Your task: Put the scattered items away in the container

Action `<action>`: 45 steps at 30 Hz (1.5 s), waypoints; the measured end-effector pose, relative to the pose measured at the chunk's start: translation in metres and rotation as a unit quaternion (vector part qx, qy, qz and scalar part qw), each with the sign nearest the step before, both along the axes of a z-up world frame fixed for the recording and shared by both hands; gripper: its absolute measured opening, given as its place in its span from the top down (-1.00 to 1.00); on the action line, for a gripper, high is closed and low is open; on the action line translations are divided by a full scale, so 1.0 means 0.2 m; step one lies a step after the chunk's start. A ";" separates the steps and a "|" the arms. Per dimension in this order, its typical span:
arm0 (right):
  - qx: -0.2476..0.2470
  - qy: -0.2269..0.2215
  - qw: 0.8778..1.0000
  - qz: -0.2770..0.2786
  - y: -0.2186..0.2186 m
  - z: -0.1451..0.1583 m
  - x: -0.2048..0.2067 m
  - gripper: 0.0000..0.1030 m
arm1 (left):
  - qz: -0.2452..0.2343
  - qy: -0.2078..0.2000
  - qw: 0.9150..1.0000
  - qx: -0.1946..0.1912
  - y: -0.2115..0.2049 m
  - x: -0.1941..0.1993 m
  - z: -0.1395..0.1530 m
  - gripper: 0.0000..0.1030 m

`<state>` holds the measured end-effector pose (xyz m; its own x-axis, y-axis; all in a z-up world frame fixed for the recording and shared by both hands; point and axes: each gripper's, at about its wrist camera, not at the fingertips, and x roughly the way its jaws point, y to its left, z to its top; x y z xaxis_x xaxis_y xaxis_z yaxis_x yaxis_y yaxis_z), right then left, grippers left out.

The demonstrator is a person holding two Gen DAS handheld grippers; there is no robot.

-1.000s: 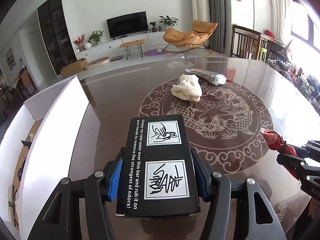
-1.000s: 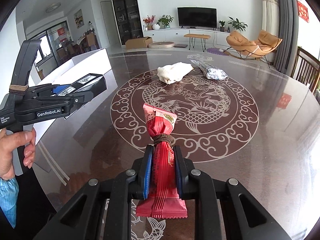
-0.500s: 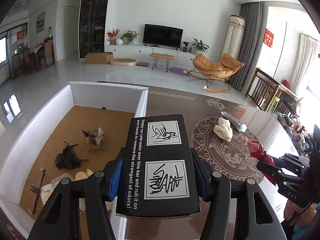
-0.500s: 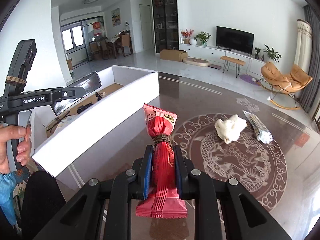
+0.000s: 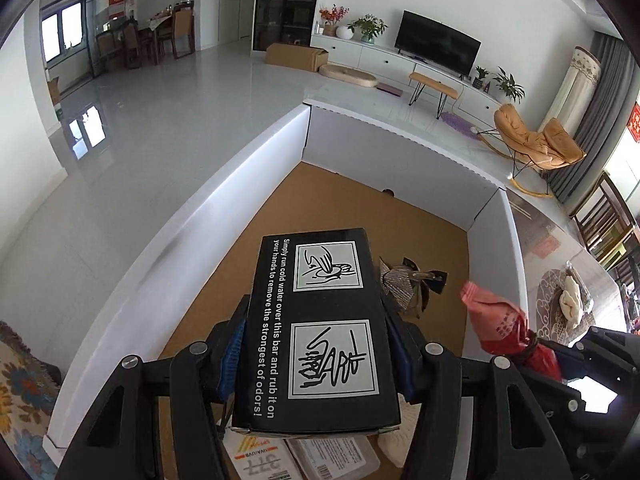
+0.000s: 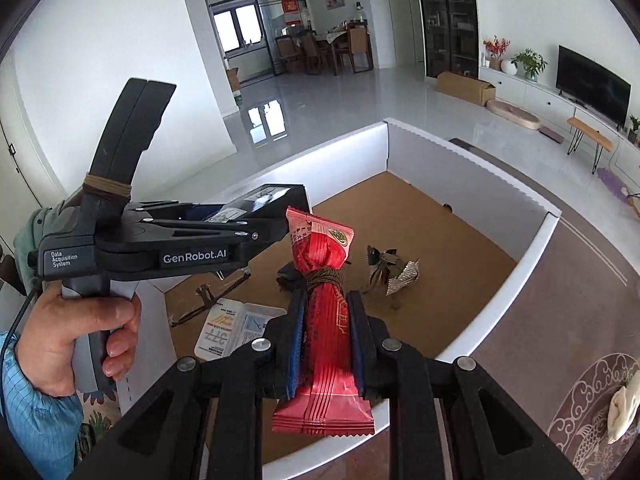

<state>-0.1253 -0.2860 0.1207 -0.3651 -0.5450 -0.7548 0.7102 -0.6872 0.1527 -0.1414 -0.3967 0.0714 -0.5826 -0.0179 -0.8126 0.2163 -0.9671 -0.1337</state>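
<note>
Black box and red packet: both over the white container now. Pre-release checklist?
1. Left gripper clamped on black box: ok.
2. Right gripper clamped on red packet: ok.
3. Box above the white container, inside its walls: ok.
4. Packet above the container floor, not the rim: ok in the right wrist view.
5. Landing spot under the box: not ok, labelled packs lie below.
6. Drop height: cannot tell.

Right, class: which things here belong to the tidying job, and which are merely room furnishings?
Job:
black box in left gripper
red packet in right gripper
white container
cream cloth

Furnishings:
television
orange chair
</note>
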 end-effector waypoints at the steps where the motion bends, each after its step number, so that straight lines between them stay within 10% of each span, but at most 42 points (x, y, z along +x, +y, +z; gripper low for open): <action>1: 0.012 -0.007 1.000 0.003 -0.04 -0.04 -0.03 0.60 | 0.003 -0.006 1.000 0.000 -0.01 -0.04 -0.03 -0.13; 6: 0.039 -0.049 0.998 0.009 -0.16 -0.21 -0.15 0.57 | 0.003 -0.044 0.999 0.005 -0.03 -0.19 -0.16 -0.14; 9: 0.040 -0.065 0.997 0.001 -0.16 -0.26 -0.21 -0.07 | 0.010 -0.052 0.999 0.004 -0.02 -0.20 -0.20 -0.28; 19: 0.010 -0.033 0.999 -0.010 0.04 -0.13 -0.15 -0.08 | 0.021 -0.010 1.000 -0.003 0.05 -0.09 -0.04 -0.50; 24: -0.011 0.010 0.999 -0.044 0.43 -0.05 0.04 -0.09 | -0.028 0.040 0.999 -0.007 0.37 0.10 0.14 -0.52; 29: 0.012 0.023 0.992 -0.122 1.10 -0.21 0.36 -0.09 | -0.143 0.074 0.987 0.016 0.90 0.36 0.18 -1.00; 37: 0.060 -0.012 0.944 -0.324 2.12 -0.57 0.70 -0.09 | -0.245 0.016 0.969 0.020 1.70 0.45 -0.30 -1.00; 45: 0.081 0.017 0.935 -0.346 2.25 -0.57 0.76 -0.16 | -0.248 0.011 0.968 -0.023 1.91 0.39 -0.51 -1.00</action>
